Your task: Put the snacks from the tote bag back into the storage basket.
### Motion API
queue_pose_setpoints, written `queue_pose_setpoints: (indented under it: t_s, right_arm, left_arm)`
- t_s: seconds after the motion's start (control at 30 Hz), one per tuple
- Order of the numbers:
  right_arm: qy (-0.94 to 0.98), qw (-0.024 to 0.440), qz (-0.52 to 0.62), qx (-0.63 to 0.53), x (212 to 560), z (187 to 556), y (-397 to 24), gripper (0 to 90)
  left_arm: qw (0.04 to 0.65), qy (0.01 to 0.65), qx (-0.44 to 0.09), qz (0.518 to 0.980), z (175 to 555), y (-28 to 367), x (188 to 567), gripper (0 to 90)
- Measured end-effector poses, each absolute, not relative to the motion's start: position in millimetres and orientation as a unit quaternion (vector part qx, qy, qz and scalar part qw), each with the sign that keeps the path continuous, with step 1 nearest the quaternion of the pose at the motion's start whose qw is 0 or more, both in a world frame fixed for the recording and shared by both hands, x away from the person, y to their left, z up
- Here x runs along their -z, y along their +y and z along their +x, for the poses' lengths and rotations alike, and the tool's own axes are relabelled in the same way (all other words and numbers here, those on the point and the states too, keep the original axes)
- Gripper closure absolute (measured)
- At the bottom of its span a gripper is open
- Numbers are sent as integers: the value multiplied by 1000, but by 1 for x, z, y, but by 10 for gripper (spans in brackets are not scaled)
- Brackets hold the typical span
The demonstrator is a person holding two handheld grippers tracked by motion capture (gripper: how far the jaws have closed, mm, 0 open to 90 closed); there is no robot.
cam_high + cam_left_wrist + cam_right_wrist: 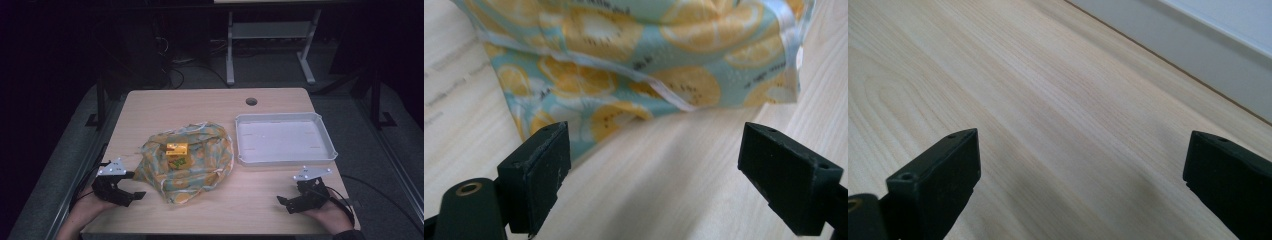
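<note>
**Both grippers held open at the near edge**

A wooden table [210, 105] carries a white tray [285, 156] at its right edge and a lemon-print cloth [200, 165] near the middle, with a yellow box [176, 148] on it. The left gripper [131, 195] and right gripper [284, 202] are spread empty at the near corners

Printed cloth [639, 60] was cut off at the top edge; green items [178, 163] beside the yellow box [176, 148] were too small to identify.
</note>
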State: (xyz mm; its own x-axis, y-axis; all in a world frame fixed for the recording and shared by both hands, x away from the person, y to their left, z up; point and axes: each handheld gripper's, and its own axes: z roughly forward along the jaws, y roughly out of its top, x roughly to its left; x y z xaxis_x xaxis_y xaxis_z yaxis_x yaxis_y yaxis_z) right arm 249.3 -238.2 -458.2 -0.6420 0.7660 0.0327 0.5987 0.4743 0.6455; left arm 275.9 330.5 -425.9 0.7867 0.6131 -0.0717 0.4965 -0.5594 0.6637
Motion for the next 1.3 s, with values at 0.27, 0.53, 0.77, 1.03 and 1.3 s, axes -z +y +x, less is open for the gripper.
queue_pose_setpoints:
  t_s: [0.27,0.53,0.77,1.03,1.3]
  right_arm:
    - [850,130,400,-318,458,248,-238,15]
    - [850,127,399,-318,458,248,-237,15]
    - [850,126,400,-319,458,248,-237,15]
    - [852,124,396,-319,459,249,-237,15]
    - [853,120,397,-318,459,248,-237,15]
  left_arm:
    - [347,305,-88,883,282,328,411,134]
    - [351,298,-92,883,291,324,397,138]
    - [356,294,-98,882,297,319,387,141]
    - [355,282,-98,886,304,306,377,142]
    - [349,270,-96,892,314,293,372,144]
